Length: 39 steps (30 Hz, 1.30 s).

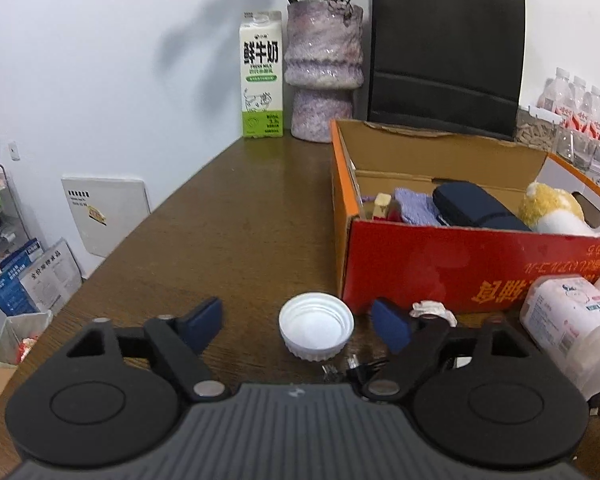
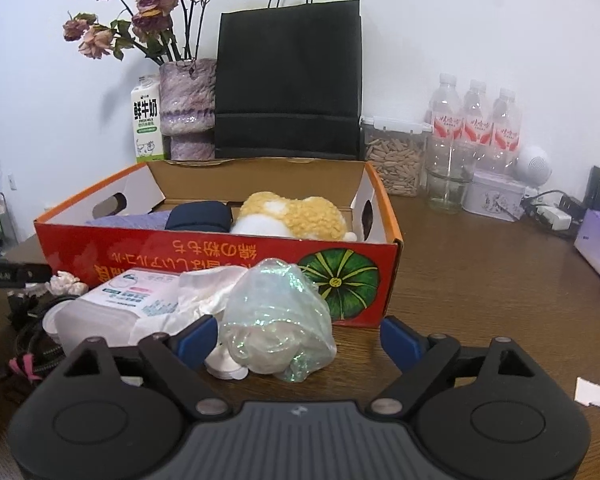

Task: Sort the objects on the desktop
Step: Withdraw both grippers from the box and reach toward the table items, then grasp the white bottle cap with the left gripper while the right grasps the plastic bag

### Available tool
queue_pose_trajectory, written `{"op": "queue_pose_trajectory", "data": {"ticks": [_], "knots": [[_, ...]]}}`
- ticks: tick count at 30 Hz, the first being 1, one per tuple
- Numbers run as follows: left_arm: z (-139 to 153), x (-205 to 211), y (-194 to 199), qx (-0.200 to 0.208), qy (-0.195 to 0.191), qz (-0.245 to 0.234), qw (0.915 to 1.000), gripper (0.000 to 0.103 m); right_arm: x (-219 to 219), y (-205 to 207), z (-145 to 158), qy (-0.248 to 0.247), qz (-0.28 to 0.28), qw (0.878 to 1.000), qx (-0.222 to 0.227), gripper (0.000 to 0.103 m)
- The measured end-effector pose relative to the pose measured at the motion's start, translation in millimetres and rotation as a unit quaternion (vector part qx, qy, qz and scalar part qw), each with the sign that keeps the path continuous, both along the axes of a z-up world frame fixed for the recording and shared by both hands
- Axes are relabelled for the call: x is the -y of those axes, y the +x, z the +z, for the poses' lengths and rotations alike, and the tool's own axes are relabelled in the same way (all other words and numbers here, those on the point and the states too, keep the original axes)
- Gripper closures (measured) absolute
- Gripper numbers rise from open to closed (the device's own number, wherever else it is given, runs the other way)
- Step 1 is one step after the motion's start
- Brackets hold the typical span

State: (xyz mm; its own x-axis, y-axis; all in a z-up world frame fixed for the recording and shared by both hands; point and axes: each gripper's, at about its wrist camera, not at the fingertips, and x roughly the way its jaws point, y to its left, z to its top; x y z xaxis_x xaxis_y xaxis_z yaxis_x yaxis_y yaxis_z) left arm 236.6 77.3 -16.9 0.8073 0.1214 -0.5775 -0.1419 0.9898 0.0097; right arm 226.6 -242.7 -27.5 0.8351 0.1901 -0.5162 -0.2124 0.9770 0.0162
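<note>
A red and orange cardboard box (image 1: 440, 268) (image 2: 220, 256) stands on the brown table and holds a yellow plush toy (image 2: 292, 212), a dark blue case (image 1: 476, 204) and a purple cloth (image 1: 414, 206). My left gripper (image 1: 298, 326) is open, its fingers either side of a white bottle cap (image 1: 316, 330) lying open side up. My right gripper (image 2: 298, 338) is open around a crumpled clear plastic bag (image 2: 278, 320) in front of the box. A white wet-wipe pack (image 2: 120, 304) (image 1: 568, 320) lies beside the bag.
A milk carton (image 1: 261, 76), a purple vase (image 1: 324, 68) and a black paper bag (image 1: 446, 48) stand at the back wall. Water bottles (image 2: 476, 120), a seed jar (image 2: 394, 156), a glass (image 2: 446, 184) and a tin (image 2: 496, 196) stand at the back right. Black cables (image 2: 32, 344) lie left.
</note>
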Motion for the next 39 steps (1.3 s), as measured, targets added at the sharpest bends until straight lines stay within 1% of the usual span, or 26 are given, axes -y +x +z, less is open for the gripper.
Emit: {"op": "queue_pose_trajectory", "data": {"ticks": [1,3,4,5,6,7,8,12,16,21,24,28,33,36,39], "knots": [[-0.9,0.1,0.8,-0.003,-0.001,0.0,1.0,0.025,-0.1,0.9,-1.3,0.001,0.001,1.0,-0.003,0.018],[-2.6,-0.7,1.7,-0.007,-0.005,-0.002,1.0,0.031,-0.9,3.5,-3.0,0.002,0.006,1.0,-0.014,0.028],[-3.3,-0.9,2.3,-0.009,-0.005,-0.002,0.9999,0.033,-0.9,3.1,-3.0,0.005,0.008,1.0,-0.015,0.031],[-4.3,-1.1,2.7,-0.012,-0.007,-0.003,0.9999,0.039,-0.5,3.4,-2.9,0.01,0.011,1.0,-0.016,0.034],[-5.0,-1.5,3.2,-0.016,-0.01,-0.004,0.9998,0.048,-0.2,3.3,-3.3,0.013,0.012,1.0,-0.017,0.041],[-5.8,-1.8,3.2,-0.018,-0.014,-0.007,0.9997,0.057,-0.2,3.3,-3.5,0.015,0.015,1.0,-0.019,0.046],[-5.6,-1.6,2.2,-0.016,-0.014,-0.008,0.9998,0.062,-0.3,2.8,-3.5,0.016,0.016,1.0,-0.019,0.051],[-3.5,0.2,-0.8,-0.009,-0.015,-0.016,0.9997,0.062,-1.9,-2.2,-2.2,0.014,0.017,1.0,-0.007,0.061],[-2.5,-0.8,-1.9,-0.003,-0.017,-0.011,0.9998,0.062,-2.6,-6.0,-0.1,0.012,0.017,1.0,0.006,0.064],[0.1,-2.0,-4.5,0.007,-0.017,-0.003,0.9998,0.062,-4.0,-10.9,2.6,0.007,0.017,1.0,0.02,0.065],[2.0,-0.9,-8.1,0.014,-0.014,0.001,0.9998,0.062,-4.3,-15.8,4.6,0.002,0.009,0.999,0.036,0.067],[7.1,0.2,-16.3,0.035,-0.01,0.007,0.9993,0.062,-3.3,-22.3,7.8,0.002,0.001,0.999,0.052,0.068],[20.3,-0.2,-28.8,0.066,-0.011,0.014,0.9977,0.062,-0.5,-32.3,16.4,0.009,-0.004,0.997,0.075,0.068],[31.9,-1.8,-33.5,0.08,-0.028,0.01,0.9963,0.062,0.1,-36.6,25.5,0.009,-0.012,0.996,0.093,0.068],[44.9,1.4,-35.0,0.097,-0.031,0.005,0.9948,0.062,1.2,-36.8,38.3,0.015,-0.008,0.994,0.108,0.068]]}}
